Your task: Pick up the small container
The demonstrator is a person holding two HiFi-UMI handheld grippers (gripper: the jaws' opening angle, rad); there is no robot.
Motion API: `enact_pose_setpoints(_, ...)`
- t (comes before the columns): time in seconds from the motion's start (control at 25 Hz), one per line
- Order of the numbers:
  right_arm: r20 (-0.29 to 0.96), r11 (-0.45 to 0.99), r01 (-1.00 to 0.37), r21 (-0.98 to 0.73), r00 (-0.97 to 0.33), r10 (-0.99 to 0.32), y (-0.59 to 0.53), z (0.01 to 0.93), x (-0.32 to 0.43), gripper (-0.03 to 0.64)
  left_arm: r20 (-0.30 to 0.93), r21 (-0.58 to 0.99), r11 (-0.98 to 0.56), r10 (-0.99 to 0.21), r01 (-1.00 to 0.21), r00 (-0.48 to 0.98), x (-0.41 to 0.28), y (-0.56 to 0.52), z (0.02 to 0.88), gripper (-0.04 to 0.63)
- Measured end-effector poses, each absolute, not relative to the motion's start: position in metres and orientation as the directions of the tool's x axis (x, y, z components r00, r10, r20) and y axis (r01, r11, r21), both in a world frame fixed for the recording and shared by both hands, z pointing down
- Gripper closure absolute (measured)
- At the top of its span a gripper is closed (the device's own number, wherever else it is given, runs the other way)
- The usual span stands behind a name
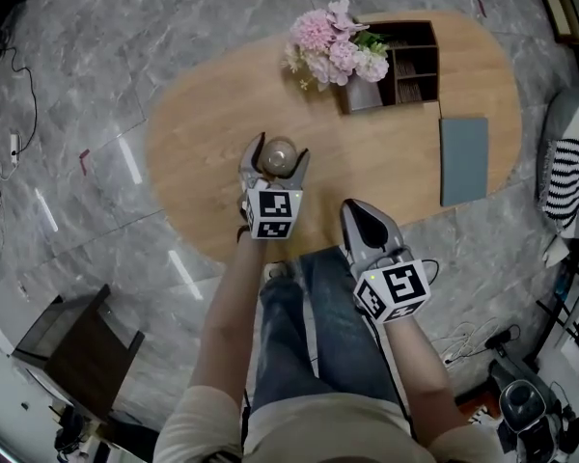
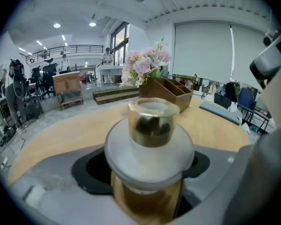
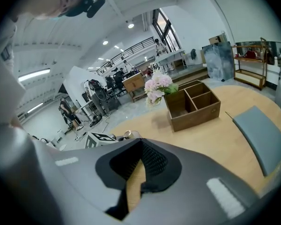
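The small container [image 1: 279, 154], a round amber glass jar with a wide white lid and a clear knob on top, stands upright on the oval light-wood counter [image 1: 203, 133], near its near edge and left of centre. It is bracketed by the left gripper [image 1: 278, 150], whose jaws are spread wide on either side of it. In the left gripper view the jar [image 2: 152, 139] fills the gap between them, but no pad is seen to press on it, so it is judged not yet gripped.

A slip is the main risk. If the jaws are closed at the height of the overhanging white lid rather than on the body, the lid may be lifted off or the jar tipped. If one jaw arrives first, the smooth glass may be pushed across the counter.

The left gripper is reached out from the near edge on an extended forearm and is pitched downward toward the far side. The right gripper [image 1: 360, 210] is held to the right over the near edge, also pitched downward. Its jaws are drawn together with nothing held.

Well beyond, at the far side, a pink flower bouquet [image 1: 336, 51] and a brown wooden compartment box [image 1: 410, 61] are seen.
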State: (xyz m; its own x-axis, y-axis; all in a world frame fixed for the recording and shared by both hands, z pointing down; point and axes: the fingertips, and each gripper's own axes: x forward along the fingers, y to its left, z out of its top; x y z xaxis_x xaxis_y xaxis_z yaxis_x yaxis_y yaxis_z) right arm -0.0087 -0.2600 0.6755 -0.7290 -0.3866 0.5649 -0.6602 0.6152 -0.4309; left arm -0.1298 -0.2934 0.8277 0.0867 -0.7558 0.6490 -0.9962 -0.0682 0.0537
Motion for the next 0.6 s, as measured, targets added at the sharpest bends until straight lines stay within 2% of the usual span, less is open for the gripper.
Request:
enact_pose_setpoints(0.16, 0.566, 0.607, -0.66, -0.443, -0.731, -0.381, -0.2599, 0.6798, -0.0078, 0.614, 0.638, 0.016, -0.081, -0.767, -0.997, 0.072, -0.1281, -0.2959, 0.826, 0.245)
enact_pose_setpoints(0.6, 0.557, 0.6, -0.664, -0.446, -0.731, -0.395, -0.2606, 0.6753, -0.0053, 0.614, 0.654, 0.012, -0.093, -0.753, -0.996, 0.078, -0.1266, -0.2913, 0.8256, 0.25)
